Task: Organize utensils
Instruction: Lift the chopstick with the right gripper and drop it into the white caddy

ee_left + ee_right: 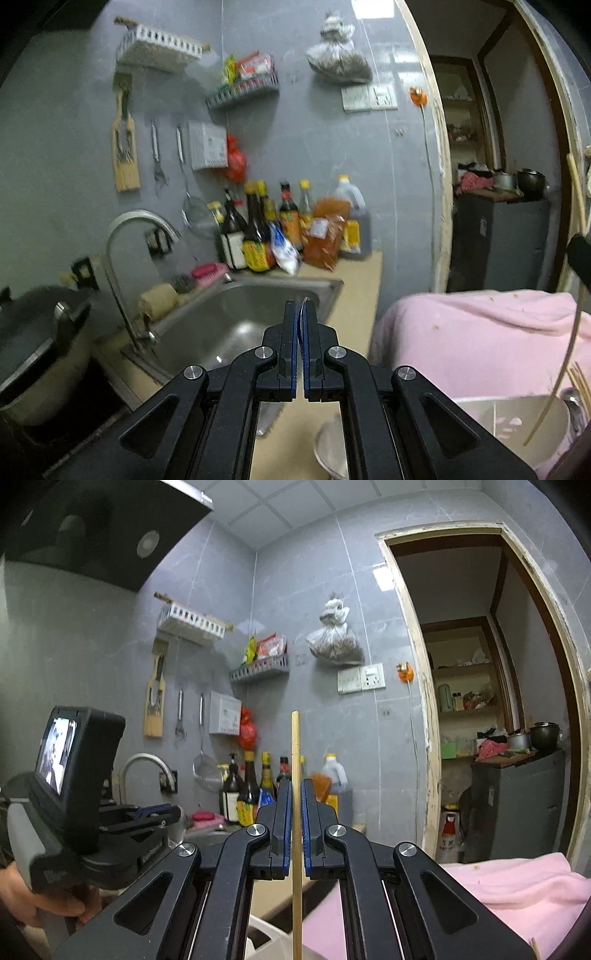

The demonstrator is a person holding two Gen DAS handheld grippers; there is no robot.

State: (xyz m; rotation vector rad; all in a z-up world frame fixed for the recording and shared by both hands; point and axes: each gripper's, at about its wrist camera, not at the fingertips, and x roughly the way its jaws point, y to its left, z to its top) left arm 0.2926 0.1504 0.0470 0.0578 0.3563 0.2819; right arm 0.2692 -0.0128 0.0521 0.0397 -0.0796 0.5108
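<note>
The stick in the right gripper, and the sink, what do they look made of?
The chopstick looks like bamboo or pale wood: tan, matte, square-cut tip. The sink looks like brushed stainless steel, grey with soft reflections.

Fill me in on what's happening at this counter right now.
A person is sorting utensils with a handheld gripper in each hand. The right gripper is shut on a single wooden chopstick, held upright above the counter. The left gripper is closed on something thin and metallic, too edge-on to identify, over the sink. A white container with more chopsticks sits by the pink cloth.
</note>
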